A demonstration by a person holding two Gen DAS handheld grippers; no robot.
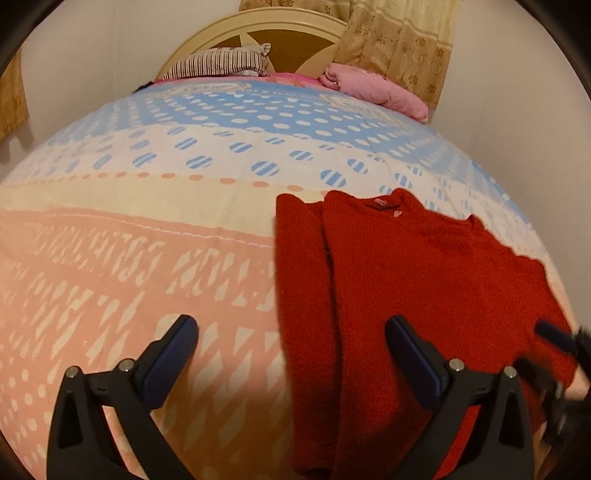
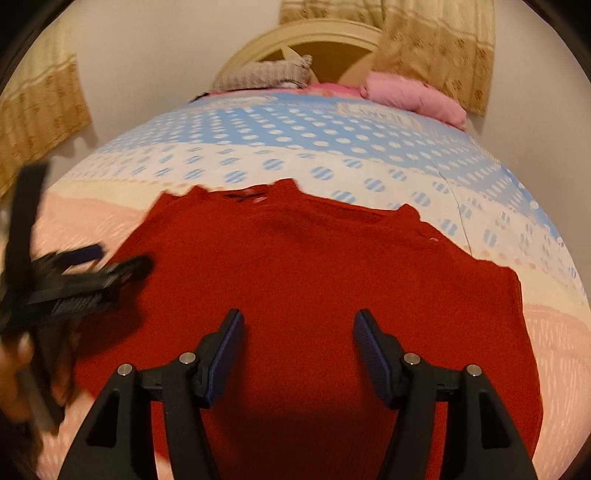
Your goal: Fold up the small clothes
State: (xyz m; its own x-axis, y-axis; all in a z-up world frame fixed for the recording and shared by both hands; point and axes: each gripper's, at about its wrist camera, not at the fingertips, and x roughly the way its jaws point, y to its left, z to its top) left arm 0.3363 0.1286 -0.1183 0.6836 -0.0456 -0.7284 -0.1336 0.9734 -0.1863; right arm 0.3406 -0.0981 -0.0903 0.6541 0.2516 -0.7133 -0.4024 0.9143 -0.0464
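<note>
A small red knitted sweater (image 2: 303,288) lies flat on the bed's patterned quilt (image 1: 155,206), a cover banded in pale pink, cream and light blue with white dots. The garment sits in the pink and cream part of the quilt near the foot of the bed, its neckline turned toward the headboard end. Seen from the left wrist, one side of it is already laid over the body, making a long straight fold along its left edge.

The left gripper (image 1: 291,332), black with dark blue pads, hangs above the quilt with its jaws spread as wide as they go and nothing between them; one finger is over the bare pink cloth, the other over the folded edge of the sweater. The right gripper (image 2: 298,328) stands over the middle of the sweater with its jaws partly apart, not pinching any cloth; the red knit merely shows through the gap. In the right wrist view the left gripper is a blurred dark shape at the sweater's left side.

At the head of the bed, against a cream arched wooden headboard (image 1: 258,26), rest a striped pillow (image 1: 221,62) and a bunched pink blanket (image 1: 373,88) near the far right corner. A beige patterned curtain (image 1: 402,40) hangs behind that corner
</note>
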